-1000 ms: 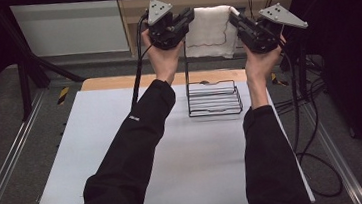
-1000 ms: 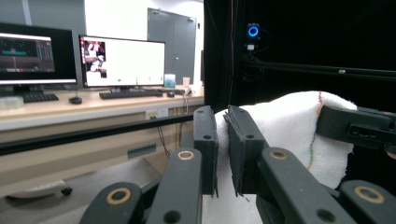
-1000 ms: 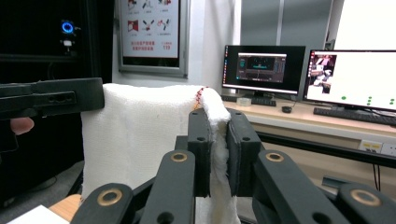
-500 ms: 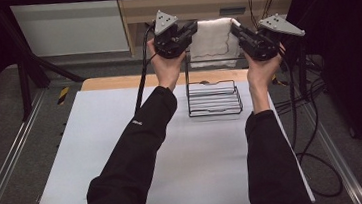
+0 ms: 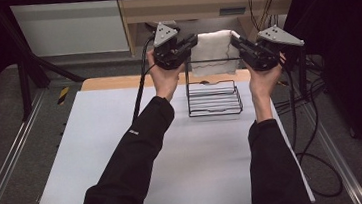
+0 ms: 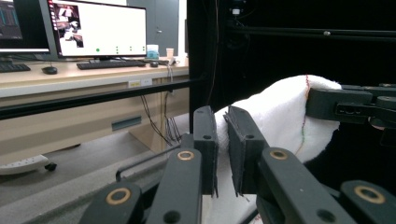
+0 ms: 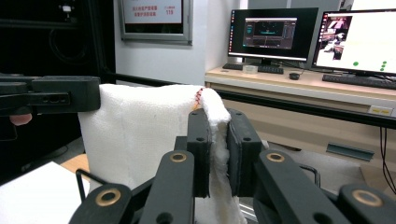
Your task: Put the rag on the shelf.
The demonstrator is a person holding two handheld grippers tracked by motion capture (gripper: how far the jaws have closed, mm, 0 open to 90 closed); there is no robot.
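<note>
High view: you hold the white towel (image 5: 213,52) stretched between the left gripper (image 5: 187,45) and right gripper (image 5: 237,44), above the far edge of the wire rack (image 5: 214,98) on the surface (image 5: 123,152); draping it remains, I judge. Both hands sit lower than a second ago. Left gripper view: fingers (image 6: 205,140) clenched on the towel's corner. Right gripper view: fingers (image 7: 198,140) clenched on the other corner.

Wire rack (image 5: 214,98) under towel (image 5: 213,53); table (image 5: 98,155) front free.
</note>
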